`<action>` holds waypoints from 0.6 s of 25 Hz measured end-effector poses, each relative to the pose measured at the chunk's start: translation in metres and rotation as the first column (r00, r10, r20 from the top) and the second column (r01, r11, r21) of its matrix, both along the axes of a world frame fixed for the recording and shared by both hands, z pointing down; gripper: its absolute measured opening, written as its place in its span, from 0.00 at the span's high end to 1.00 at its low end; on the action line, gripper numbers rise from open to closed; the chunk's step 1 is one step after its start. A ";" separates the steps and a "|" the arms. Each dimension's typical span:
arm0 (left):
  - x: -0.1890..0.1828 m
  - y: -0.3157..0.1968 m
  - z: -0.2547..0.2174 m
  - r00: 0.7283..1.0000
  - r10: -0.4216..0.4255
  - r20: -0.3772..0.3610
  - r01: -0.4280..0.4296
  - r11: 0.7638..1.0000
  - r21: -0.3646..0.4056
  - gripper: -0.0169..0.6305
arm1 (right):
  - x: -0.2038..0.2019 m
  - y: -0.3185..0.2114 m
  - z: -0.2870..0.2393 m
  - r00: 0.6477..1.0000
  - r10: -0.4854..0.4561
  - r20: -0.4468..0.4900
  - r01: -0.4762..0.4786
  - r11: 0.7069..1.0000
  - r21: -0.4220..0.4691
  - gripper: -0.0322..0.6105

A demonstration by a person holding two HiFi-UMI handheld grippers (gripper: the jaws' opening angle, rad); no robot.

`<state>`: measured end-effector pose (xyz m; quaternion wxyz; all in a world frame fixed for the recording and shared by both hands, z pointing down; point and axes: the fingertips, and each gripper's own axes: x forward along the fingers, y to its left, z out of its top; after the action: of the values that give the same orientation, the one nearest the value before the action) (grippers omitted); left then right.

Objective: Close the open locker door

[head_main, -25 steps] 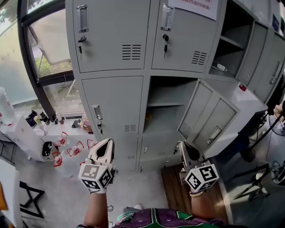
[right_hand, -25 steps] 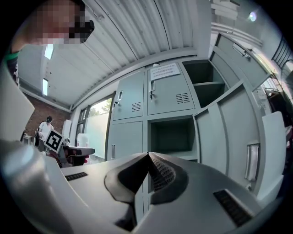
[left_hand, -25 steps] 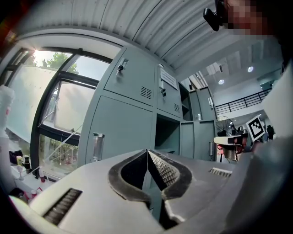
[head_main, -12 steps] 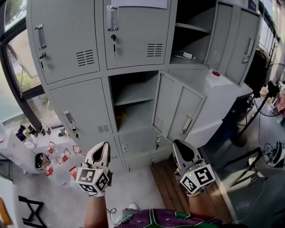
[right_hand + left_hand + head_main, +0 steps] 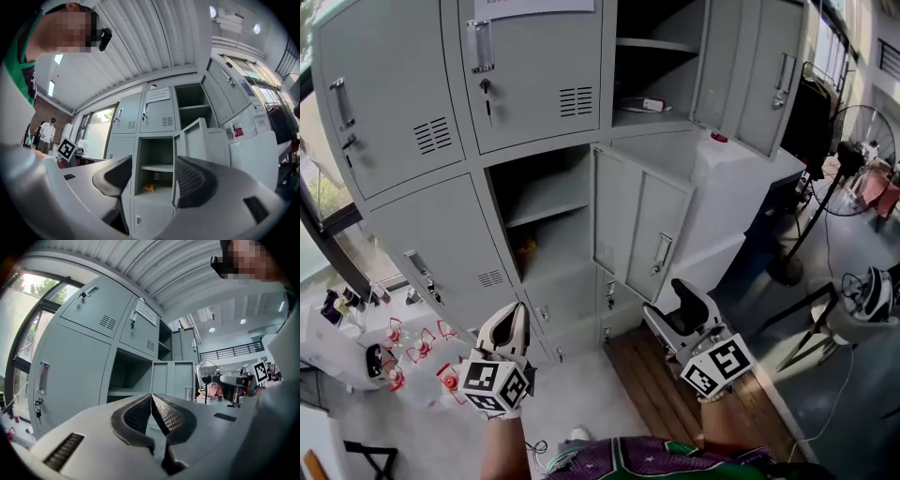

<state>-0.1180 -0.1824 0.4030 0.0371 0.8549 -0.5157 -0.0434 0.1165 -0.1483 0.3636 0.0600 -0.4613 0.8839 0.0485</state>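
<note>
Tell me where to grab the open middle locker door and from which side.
Pinch the open door at its free edge, beside the handle, coming from the right with the right gripper, whose jaws have just been opening with nothing between them. The door stands swung out from its hinge, so that edge is exposed, likely with most leverage.

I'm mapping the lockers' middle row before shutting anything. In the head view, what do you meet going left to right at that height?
closed locker door → open compartment → open locker door → white unit → pedestal fan
</note>
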 end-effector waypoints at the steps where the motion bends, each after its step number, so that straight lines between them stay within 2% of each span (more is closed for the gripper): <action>1: 0.001 -0.002 0.001 1.000 0.008 0.000 -0.008 1.000 -0.002 0.94 | 0.002 -0.002 0.001 1.000 0.012 0.000 -0.012 1.000 -0.002 0.52; 8: 0.003 -0.015 0.006 0.996 0.091 -0.002 -0.091 0.996 -0.009 0.94 | 0.016 -0.025 0.011 0.991 0.133 -0.005 -0.133 0.991 -0.020 0.52; 15: -0.001 -0.031 0.009 0.987 0.162 0.001 -0.162 0.987 -0.009 0.94 | 0.021 -0.039 0.023 0.968 0.253 -0.011 -0.253 0.966 -0.053 0.53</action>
<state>-0.1189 -0.2138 0.4122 0.0435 0.8938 -0.4448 -0.0372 0.1372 -0.1873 0.3868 0.0392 -0.5715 0.8190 0.0327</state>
